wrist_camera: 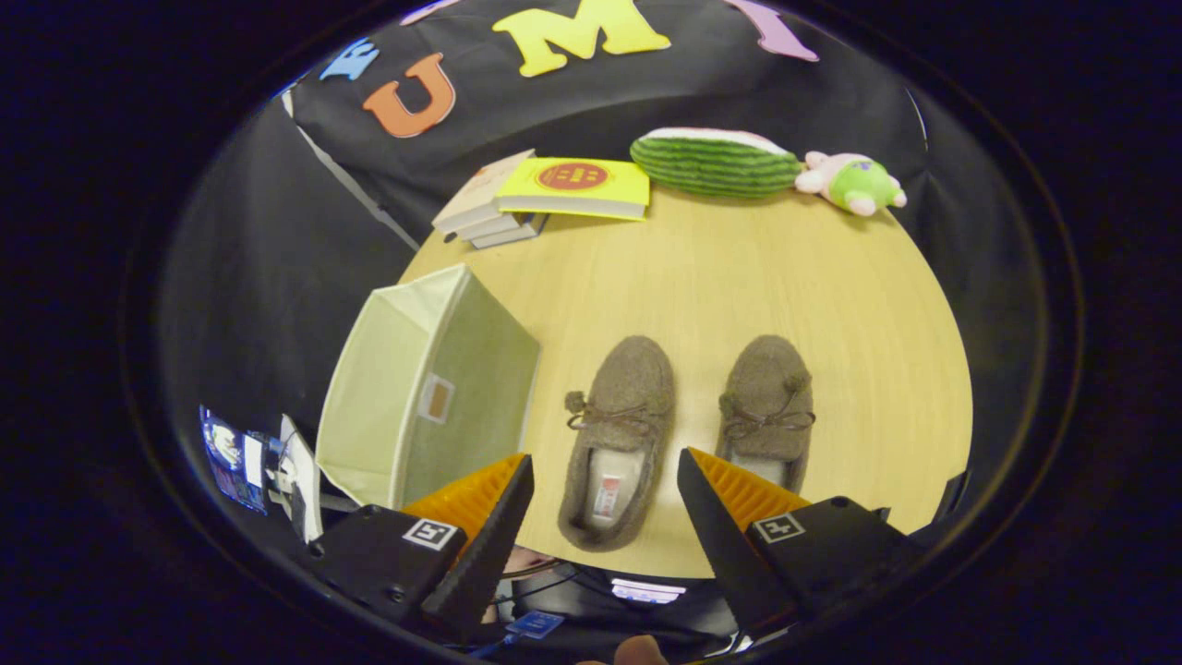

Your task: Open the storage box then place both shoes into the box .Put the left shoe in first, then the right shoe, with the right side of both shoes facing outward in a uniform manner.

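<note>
Two brown felt moccasin shoes lie side by side on the wooden table [739,277], toes pointing away from me. The left shoe [621,434] has its heel between my fingers, well below them. The right shoe [768,406] lies just ahead of my right finger [739,494], which hides part of its heel. A pale green fabric storage box [434,388] stands open on the table to the left of the shoes, just ahead of my left finger [480,499]. My gripper [605,466] is open and hovers above the near table edge, holding nothing.
A stack of books with a yellow one on top [554,194] lies at the far edge of the table. Beside it are a watermelon-slice plush [716,162] and a small pink and green plush toy [854,185]. Black cloth walls surround the table.
</note>
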`<state>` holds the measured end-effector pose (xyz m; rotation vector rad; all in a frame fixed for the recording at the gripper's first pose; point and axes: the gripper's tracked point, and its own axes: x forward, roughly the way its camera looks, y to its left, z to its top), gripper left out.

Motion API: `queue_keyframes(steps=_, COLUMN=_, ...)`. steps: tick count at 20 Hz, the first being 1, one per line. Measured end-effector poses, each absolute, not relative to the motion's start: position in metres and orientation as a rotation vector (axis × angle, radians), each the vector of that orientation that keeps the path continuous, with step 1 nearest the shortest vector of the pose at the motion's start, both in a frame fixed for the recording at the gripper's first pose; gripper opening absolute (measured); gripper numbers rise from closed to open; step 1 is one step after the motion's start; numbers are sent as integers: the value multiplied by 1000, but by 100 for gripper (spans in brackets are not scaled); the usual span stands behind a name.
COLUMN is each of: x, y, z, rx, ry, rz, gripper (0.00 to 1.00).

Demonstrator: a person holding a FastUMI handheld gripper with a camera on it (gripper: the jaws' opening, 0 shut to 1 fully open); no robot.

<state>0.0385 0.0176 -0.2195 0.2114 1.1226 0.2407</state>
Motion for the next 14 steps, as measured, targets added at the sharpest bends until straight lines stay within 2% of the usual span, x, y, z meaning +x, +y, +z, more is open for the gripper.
queue_keyframes(steps=3, x=37, y=13, z=-254, rx=176, ry=1219, rz=221, gripper=98)
queue_keyframes(steps=9, x=34, y=17, z=-304, rx=179, ry=1343, rz=207, gripper=71)
queue_keyframes(steps=11, x=36, y=19, z=-317, rx=216, ry=1364, rz=218, gripper=66)
queue_keyframes(steps=14, x=37, y=23, z=-326, rx=309, ry=1400, rz=217, gripper=39)
